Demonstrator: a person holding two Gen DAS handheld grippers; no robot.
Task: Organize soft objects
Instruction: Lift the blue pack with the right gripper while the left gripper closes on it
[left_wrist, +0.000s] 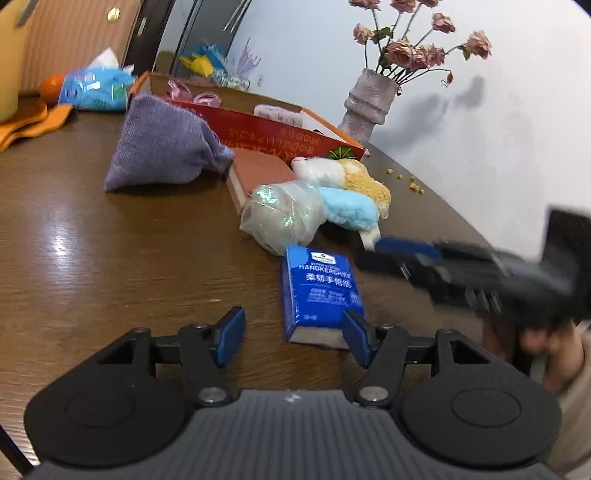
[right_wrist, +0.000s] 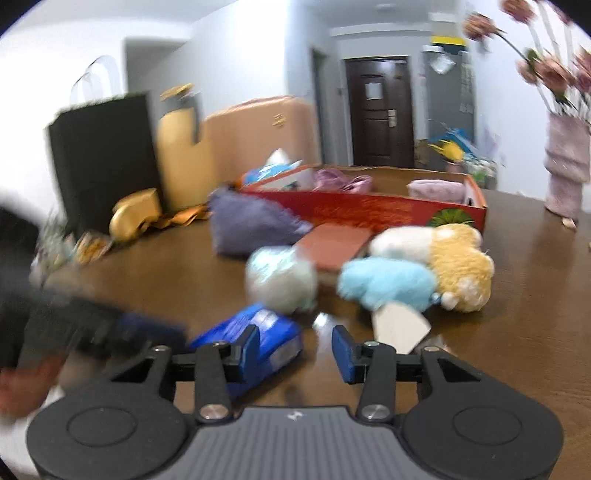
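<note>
A blue handkerchief tissue pack (left_wrist: 317, 288) lies on the brown table, its near end against the inside of my left gripper's (left_wrist: 293, 326) right finger. The jaws stand apart and the left pad is clear of the pack. My right gripper (right_wrist: 295, 345) is open over bare table, with the tissue pack (right_wrist: 258, 336) just left of it and a plush toy's paper tag (right_wrist: 400, 326) to its right. The white, yellow and blue plush toy (left_wrist: 351, 192) lies beside a clear bag of whitish stuff (left_wrist: 284, 214) and a purple cloth pouch (left_wrist: 159, 147). Behind them stands a red cardboard box (left_wrist: 266, 129).
Pink soft items (right_wrist: 436, 190) lie in the red box (right_wrist: 369, 210). A brown book (left_wrist: 258, 170) lies under the bag and toy. A vase of flowers (left_wrist: 369, 103) stands at the back right. Orange and blue packages (left_wrist: 92, 88) and bags crowd the far left.
</note>
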